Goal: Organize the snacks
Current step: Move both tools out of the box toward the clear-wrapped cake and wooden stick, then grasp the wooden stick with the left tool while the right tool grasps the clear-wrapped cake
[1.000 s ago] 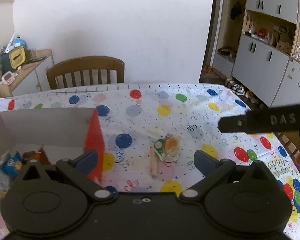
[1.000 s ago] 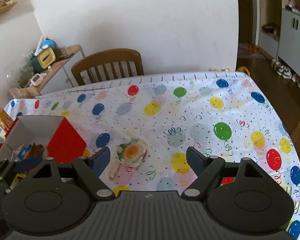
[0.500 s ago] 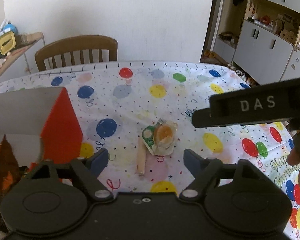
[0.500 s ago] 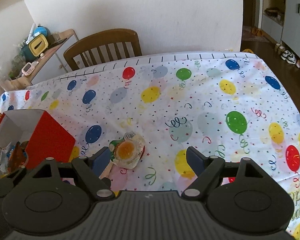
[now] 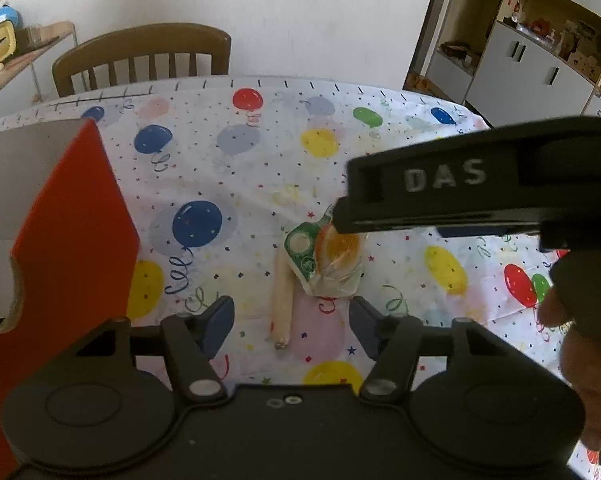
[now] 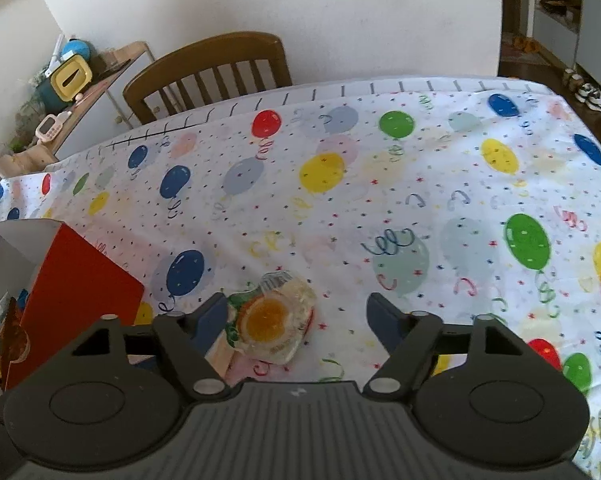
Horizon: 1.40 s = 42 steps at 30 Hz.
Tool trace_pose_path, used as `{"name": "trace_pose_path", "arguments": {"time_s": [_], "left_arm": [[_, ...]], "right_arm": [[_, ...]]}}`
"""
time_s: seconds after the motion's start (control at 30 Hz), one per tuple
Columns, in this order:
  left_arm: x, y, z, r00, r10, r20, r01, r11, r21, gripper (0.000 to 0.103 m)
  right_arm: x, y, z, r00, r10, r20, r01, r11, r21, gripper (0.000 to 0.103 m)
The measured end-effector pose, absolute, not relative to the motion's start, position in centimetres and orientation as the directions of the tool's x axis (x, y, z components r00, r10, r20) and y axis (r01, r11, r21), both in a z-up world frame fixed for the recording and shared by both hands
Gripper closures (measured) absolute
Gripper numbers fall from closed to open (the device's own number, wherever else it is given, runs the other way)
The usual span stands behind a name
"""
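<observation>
The jelly cup point(image 6: 272, 318) and a thin stick snack point(image 5: 282, 300) lie on the table point(image 6: 420, 184) by the red box point(image 6: 80, 280). Both grippers point(image 5: 291, 316) point(image 6: 296, 316) hold nothing, jaws closing. The cup looks light and squishy; pinch its sides softly.

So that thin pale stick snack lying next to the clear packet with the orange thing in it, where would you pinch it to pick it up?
Probably across the middle of the stick snack, coming from above. It lies flat on the tablecloth, long and narrow, so fingers either side of its width should close easily. The jelly packet lies close against its far end, so the nearer half looks freer. The left gripper already straddles that end, jaws closing, not yet touching.
</observation>
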<state>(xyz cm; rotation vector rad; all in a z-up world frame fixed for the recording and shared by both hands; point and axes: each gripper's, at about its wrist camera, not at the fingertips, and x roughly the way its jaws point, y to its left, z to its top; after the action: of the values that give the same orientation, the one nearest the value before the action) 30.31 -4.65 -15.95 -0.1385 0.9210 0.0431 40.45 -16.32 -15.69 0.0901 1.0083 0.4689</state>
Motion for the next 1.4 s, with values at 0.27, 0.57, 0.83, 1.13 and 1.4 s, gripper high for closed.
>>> {"name": "trace_pose_path", "arguments": {"time_s": [0.27, 0.57, 0.83, 1.13, 1.4], "left_arm": [[31.4, -4.5, -16.7, 0.591, -0.066, -0.804, -0.071, 0.989, -0.133, 0.064], [31.7, -3.7, -17.4, 0.582, -0.097, -0.808, -0.055, 0.986, -0.158, 0.083], [31.6, -3.3, -17.4, 0.584, -0.084, -0.808, -0.064, 0.987, -0.148, 0.095], [31.0, -2.2, -17.0, 0.586, -0.078, -0.807, -0.097, 0.981, -0.166, 0.096], [30.1, -1.8, -16.7, 0.587, -0.071, -0.807, -0.113, 0.979, -0.168, 0.096]], "right_arm": [[40.8, -15.2, -16.8, 0.418, 0.439, -0.796, -0.345, 0.887, 0.308, 0.044], [40.6, -14.7, -17.0, 0.43, 0.447, -0.784, -0.357, 0.882, 0.306, 0.065], [40.0, -14.9, -16.5, 0.456, 0.45, -0.768, -0.371, 0.88, 0.295, 0.092], [40.6, -16.6, -16.6, 0.448, 0.457, -0.769, -0.311, 0.886, 0.345, 0.091], [41.2, -16.5, -16.8, 0.438, 0.463, -0.77, -0.273, 0.885, 0.377, 0.035]]}}
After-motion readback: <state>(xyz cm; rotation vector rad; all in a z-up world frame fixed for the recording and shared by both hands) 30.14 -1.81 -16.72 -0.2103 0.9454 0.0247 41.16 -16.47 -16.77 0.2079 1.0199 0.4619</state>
